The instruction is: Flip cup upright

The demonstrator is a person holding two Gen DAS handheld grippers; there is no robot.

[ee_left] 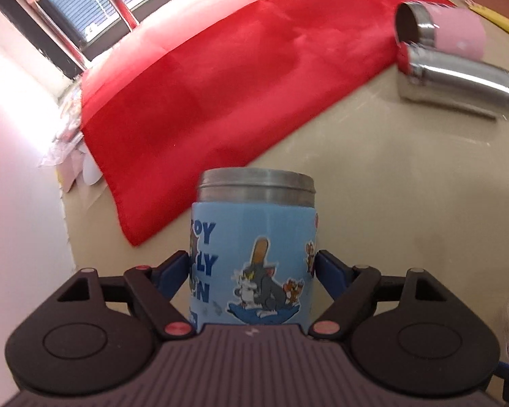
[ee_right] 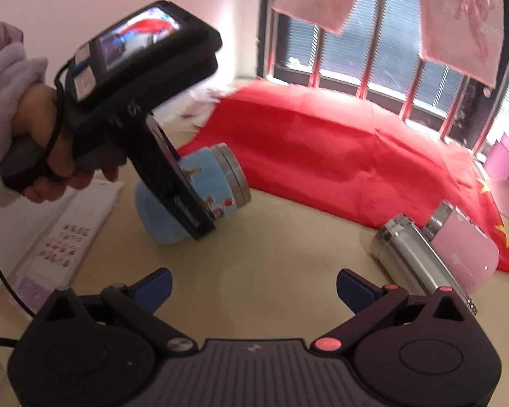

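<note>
My left gripper [ee_left: 253, 266] is shut on a blue cartoon-printed cup [ee_left: 254, 254] with a steel rim. In the right wrist view that blue cup [ee_right: 203, 183] is tilted, rim pointing right and slightly up, its base near the beige table [ee_right: 271, 254]. A pink steel cup [ee_left: 451, 30] and a plain steel cup [ee_left: 465, 83] lie on their sides at the far right; they also show in the right wrist view as the pink cup [ee_right: 465, 254] and the steel cup [ee_right: 414, 257]. My right gripper [ee_right: 253, 288] is open and empty above the table.
A red cloth [ee_left: 227, 78] covers the back of the table up to the window [ee_right: 373, 40]. A sticker sheet [ee_right: 68, 234] lies at the left edge. A wall stands at the left.
</note>
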